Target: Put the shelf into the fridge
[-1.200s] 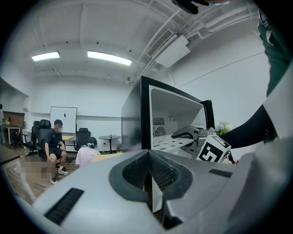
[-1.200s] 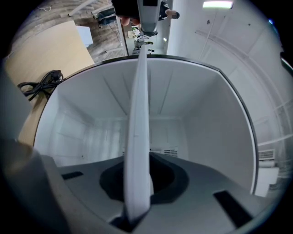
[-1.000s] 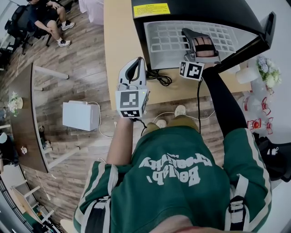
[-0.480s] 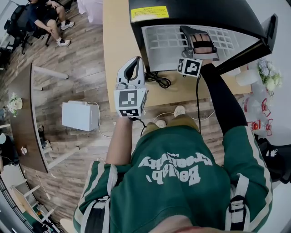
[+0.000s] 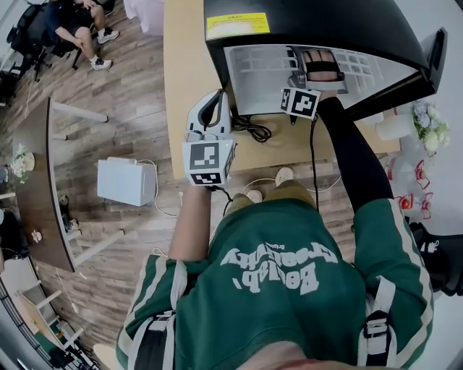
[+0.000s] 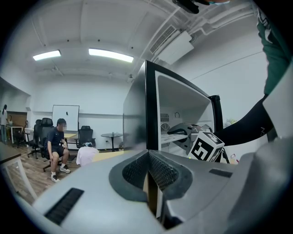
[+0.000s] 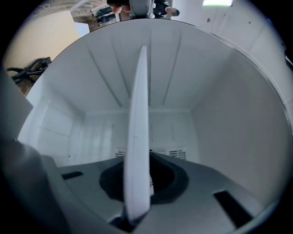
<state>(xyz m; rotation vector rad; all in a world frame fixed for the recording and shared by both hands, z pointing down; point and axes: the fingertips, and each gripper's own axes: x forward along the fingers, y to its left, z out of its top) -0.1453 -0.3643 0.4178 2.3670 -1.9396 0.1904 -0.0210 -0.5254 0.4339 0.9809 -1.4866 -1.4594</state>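
A black mini fridge [image 5: 304, 18] stands open on a wooden table [image 5: 188, 72], its door [image 5: 434, 50] swung to the right. My right gripper [image 5: 307, 65] is shut on the near edge of the white grid shelf [image 5: 264, 72], which lies flat and reaches well into the fridge. In the right gripper view the shelf [image 7: 137, 137] shows edge-on between the jaws of the right gripper [image 7: 137, 205], with the white fridge interior [image 7: 219, 114] all around. My left gripper [image 5: 212, 101] hovers to the left of the fridge opening, shut with nothing in it. The left gripper [image 6: 149, 155] looks at the fridge's side edge [image 6: 149, 109].
A black cable [image 5: 253, 126] lies on the table in front of the fridge. A white box [image 5: 126, 181] sits on the wooden floor at left, beside a dark table [image 5: 43, 181]. A person [image 5: 72, 29] sits far left. Flowers [image 5: 427, 119] stand at right.
The right gripper has pushed the shelf further into the fridge, so less of the grid shows outside. The left gripper has barely shifted.
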